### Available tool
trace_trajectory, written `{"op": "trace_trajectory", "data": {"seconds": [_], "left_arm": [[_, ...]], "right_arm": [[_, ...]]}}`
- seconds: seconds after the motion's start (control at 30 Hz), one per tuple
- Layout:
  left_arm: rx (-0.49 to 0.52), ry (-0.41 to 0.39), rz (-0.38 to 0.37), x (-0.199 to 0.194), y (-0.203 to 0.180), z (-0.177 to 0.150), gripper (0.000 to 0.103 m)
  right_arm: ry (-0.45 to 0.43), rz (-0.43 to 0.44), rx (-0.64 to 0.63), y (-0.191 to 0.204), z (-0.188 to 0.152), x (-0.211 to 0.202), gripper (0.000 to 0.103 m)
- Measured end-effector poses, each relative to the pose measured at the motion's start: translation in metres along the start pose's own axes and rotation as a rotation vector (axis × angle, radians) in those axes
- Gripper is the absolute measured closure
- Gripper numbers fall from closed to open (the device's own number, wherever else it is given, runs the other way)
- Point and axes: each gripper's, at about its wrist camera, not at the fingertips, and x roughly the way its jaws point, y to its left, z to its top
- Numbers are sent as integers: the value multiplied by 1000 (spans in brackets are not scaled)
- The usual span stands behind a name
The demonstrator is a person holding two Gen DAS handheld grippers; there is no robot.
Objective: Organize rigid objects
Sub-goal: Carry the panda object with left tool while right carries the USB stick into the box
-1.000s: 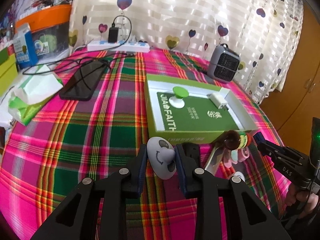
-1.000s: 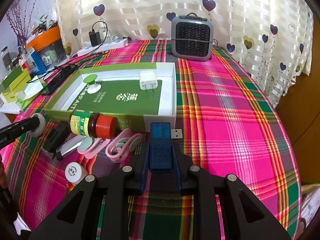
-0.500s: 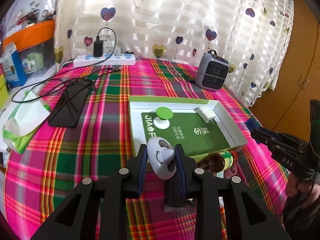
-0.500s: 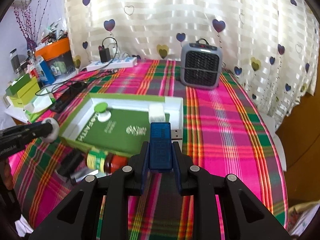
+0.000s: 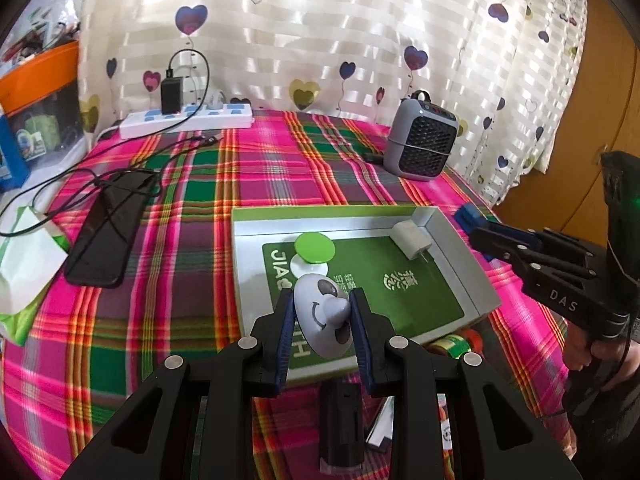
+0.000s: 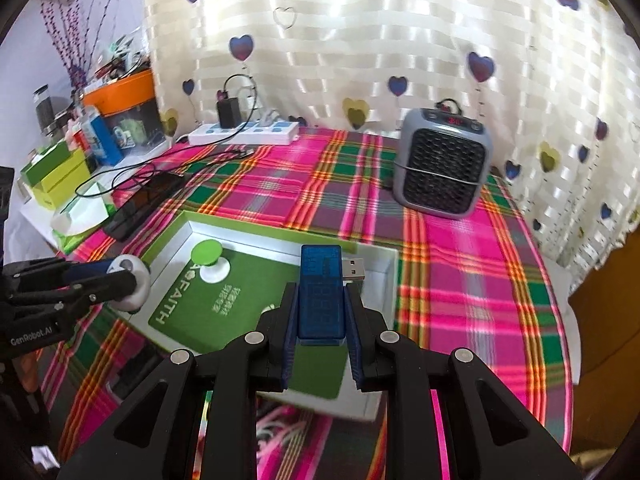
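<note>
My left gripper [image 5: 322, 312] is shut on a grey-white round toy with a face [image 5: 322, 322] and holds it above the near left part of the green-and-white box [image 5: 452, 240]. My right gripper [image 6: 320, 312] is shut on a blue USB device [image 6: 320, 288] above the box's right half [image 6: 390, 264]. In the box lie a green-topped white knob [image 5: 314, 250] and a white charger plug [image 5: 410, 238]. The left gripper with the toy also shows in the right wrist view [image 6: 128, 280]. The right gripper shows in the left wrist view [image 5: 472, 220].
A black device [image 5: 340, 420], a small bottle [image 5: 456, 346] and pink bands [image 6: 280, 420] lie on the plaid cloth before the box. A grey heater [image 6: 442, 168], a power strip [image 5: 188, 118], a black phone [image 5: 108, 228] and a tissue pack [image 5: 24, 264] stand around.
Both grippers have risen and moved forward over the box with their objects. The items before the box have slid out of view beneath them.
</note>
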Motion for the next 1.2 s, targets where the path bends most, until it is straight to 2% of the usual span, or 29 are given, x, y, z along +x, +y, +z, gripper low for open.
{"op": "trace_trajectory", "data": {"seconds": [0.43, 0.9, 1.2], "left_arm": [[-2, 56, -7, 37, -2, 7, 77], [-8, 111, 0, 63, 6, 7, 77], [15, 104, 7, 69, 4, 12, 77]], "right_arm": [[87, 134, -103, 12, 15, 53, 80], [156, 173, -152, 21, 17, 90, 80], [194, 179, -148, 20, 18, 107, 80]]}}
